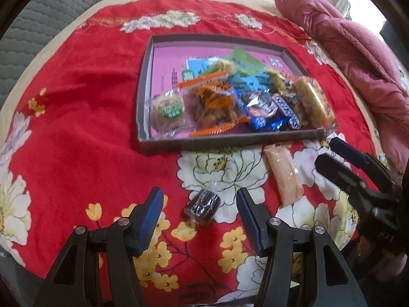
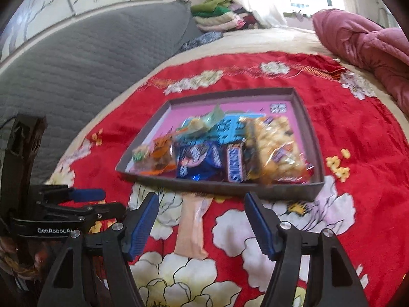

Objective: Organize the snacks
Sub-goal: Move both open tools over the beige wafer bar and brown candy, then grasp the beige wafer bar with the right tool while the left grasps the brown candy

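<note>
A shallow grey box with a pink floor point(image 1: 144, 81) point(image 2: 313, 133) lies on the red flowered cloth and holds several wrapped snacks, among them a Snickers bar point(image 2: 235, 165), a blue packet point(image 1: 258, 112) and a puffed rice bar point(image 1: 310, 101). My left gripper point(image 1: 200, 199) is open, its fingers either side of a small dark round wrapped snack point(image 1: 202, 206) on the cloth. My right gripper point(image 2: 200, 202) is open above a long pale peach wrapped bar point(image 2: 191, 226), which also shows in the left wrist view point(image 1: 282, 176). The right gripper point(image 1: 329, 151) shows at the right of the left view.
The red cloth point(image 1: 76, 102) covers a bed. A pink quilt point(image 1: 358, 56) is bunched at the far right. A grey quilted cushion point(image 2: 76, 64) runs along the left. Folded clothes point(image 2: 217, 15) are stacked at the back by the window.
</note>
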